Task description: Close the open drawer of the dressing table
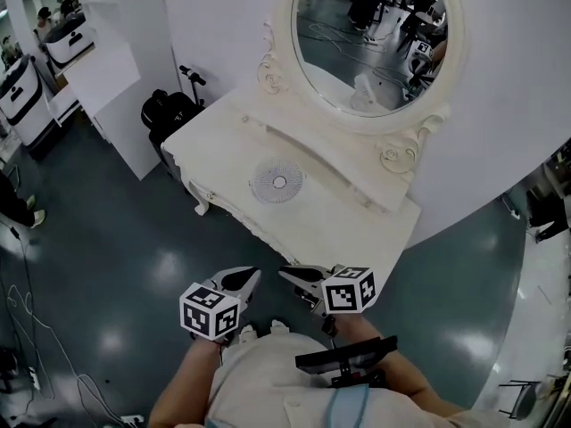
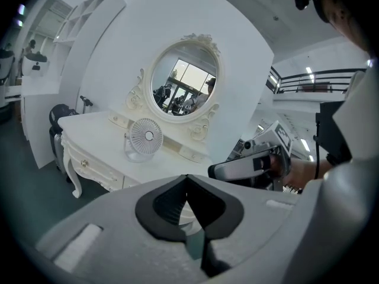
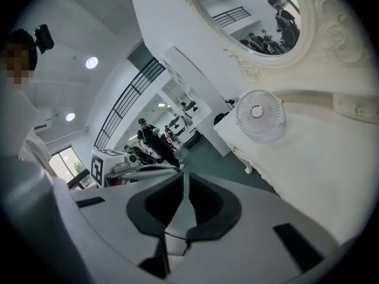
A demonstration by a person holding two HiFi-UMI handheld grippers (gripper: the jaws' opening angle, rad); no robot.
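My left gripper (image 1: 248,278) has its fingers pressed together on nothing. My right gripper (image 1: 291,275) is the same, and both hang side by side close to my body. The dressing table (image 1: 357,226) stands ahead, well apart from both tips, with a fan (image 1: 278,182) on top. Its drawer (image 2: 89,165) looks about flush, though I can't be sure from here.
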